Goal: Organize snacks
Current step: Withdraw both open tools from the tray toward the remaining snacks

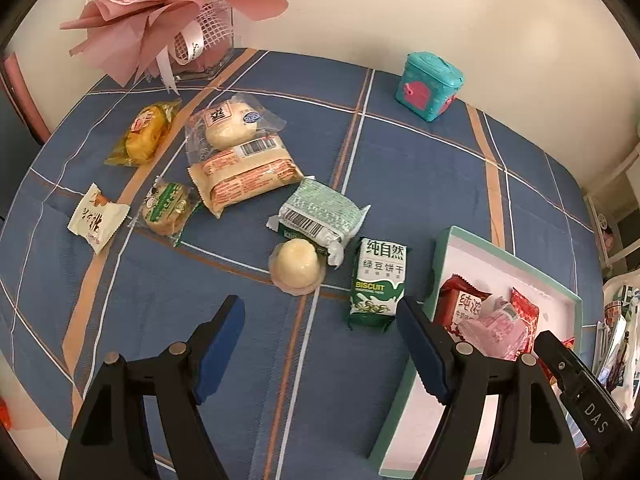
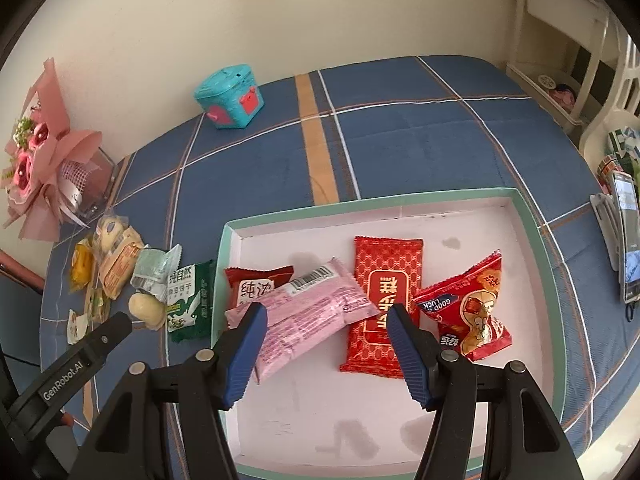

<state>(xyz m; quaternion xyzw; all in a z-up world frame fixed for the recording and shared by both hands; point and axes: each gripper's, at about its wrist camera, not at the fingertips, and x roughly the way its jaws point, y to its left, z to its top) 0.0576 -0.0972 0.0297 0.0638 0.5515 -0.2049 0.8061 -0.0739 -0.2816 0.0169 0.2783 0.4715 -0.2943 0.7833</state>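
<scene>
we hold our left claw [image 1: 320, 336] spread wide over the blue checked bench [image 1: 420, 168], with nothing in it. our right claw [image 2: 326, 334] is spread wide too, hanging over the tray [image 2: 532, 220] with nothing pinched (the pink packet [image 2: 316, 304] lies under it, and we cannot tell if a tip touches it).

what could go wrong? the green biscuit packet [image 1: 378, 280] lies just left of the tray and very near our left claw's right finger. if we come down crooked, that finger could hit the tray wall and push the tray. the round cream bun [image 1: 297, 266] touches the mint green packet [image 1: 320, 212], so grabbing one could drag the other. its wrap looks shiny, so we think it may slip out. our two claws are close together, and they could bump.

now we count. in the tray there are four snacks: the pink packet, a dark red packet [image 2: 256, 284] partly under it, a flat red packet [image 2: 386, 280] in the middle, and a red candy bag [image 2: 470, 308] on the right.

on the bench, left of the tray, there are eight snacks: the green biscuit packet, the round cream bun, the mint green packet, an orange and cream packet [image 1: 248, 178], a white bun in clear wrap [image 1: 232, 124], a yellow cake [image 1: 142, 136], a small green cookie pack [image 1: 168, 210] and a white candy [image 1: 98, 218] at the far left.

there is one teal toy box [image 1: 430, 86] and one pink paper bouquet [image 1: 160, 4] at the far side.
</scene>
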